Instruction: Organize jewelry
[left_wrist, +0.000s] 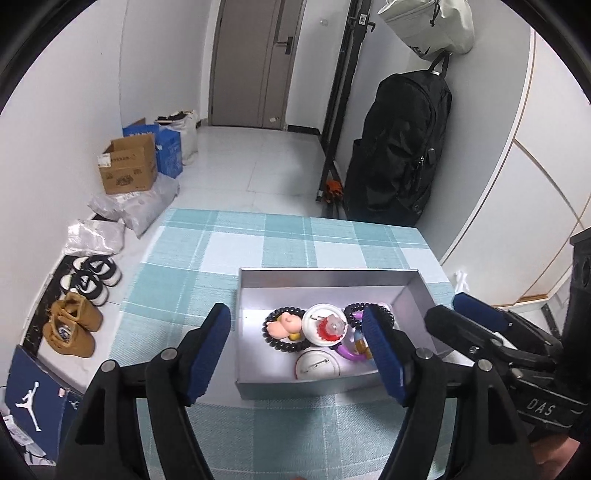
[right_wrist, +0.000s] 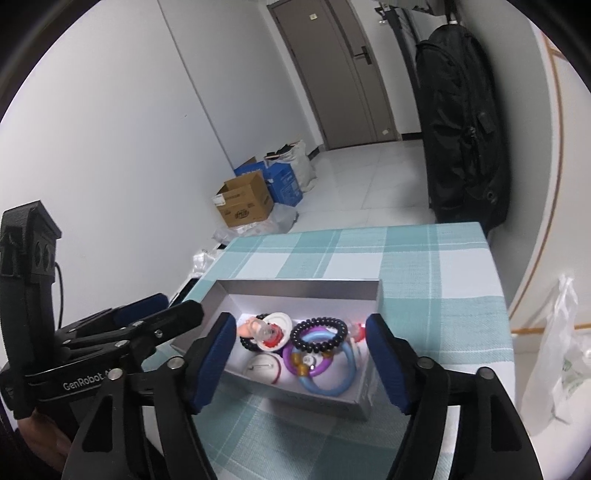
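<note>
**Both grippers held apart over the jewelry box**

Black arms with blue pads fill the foreground of the left wrist view: the left gripper (left_wrist: 297, 350) has its jaws spread wide with nothing between the pads. Beyond them a shallow grey cardboard box (left_wrist: 325, 275) sits on the bench, which is covered with a teal and white checked cloth (left_wrist: 207, 258). Inside the box lie a black beaded bracelet (left_wrist: 275, 341) ringing a small peach figurine (left_wrist: 282, 325), a round white badge with a red centre (left_wrist: 325, 325), a plain white round badge (left_wrist: 319, 365) nearer the front wall, and a second black beaded bracelet (left_wrist: 358, 308) partly behind the right pad. The right gripper (left_wrist: 448, 308) reaches in from the right edge, its tips just beside the box's right wall.

From the right wrist view, the right gripper (right_wrist: 301, 363) is likewise spread, empty, hovering above the box (right_wrist: 299, 286). A black spiral-bead bracelet (right_wrist: 319, 334) rests on top of a light blue ring (right_wrist: 332, 386) and a purple ring (right_wrist: 290, 356); the white badges lie to their left. The left gripper (right_wrist: 173, 306) enters from the left, tips near the box's left wall; whether it touches cannot be told. On the floor by the wall stands a brown cardboard carton (right_wrist: 245, 203).
</note>
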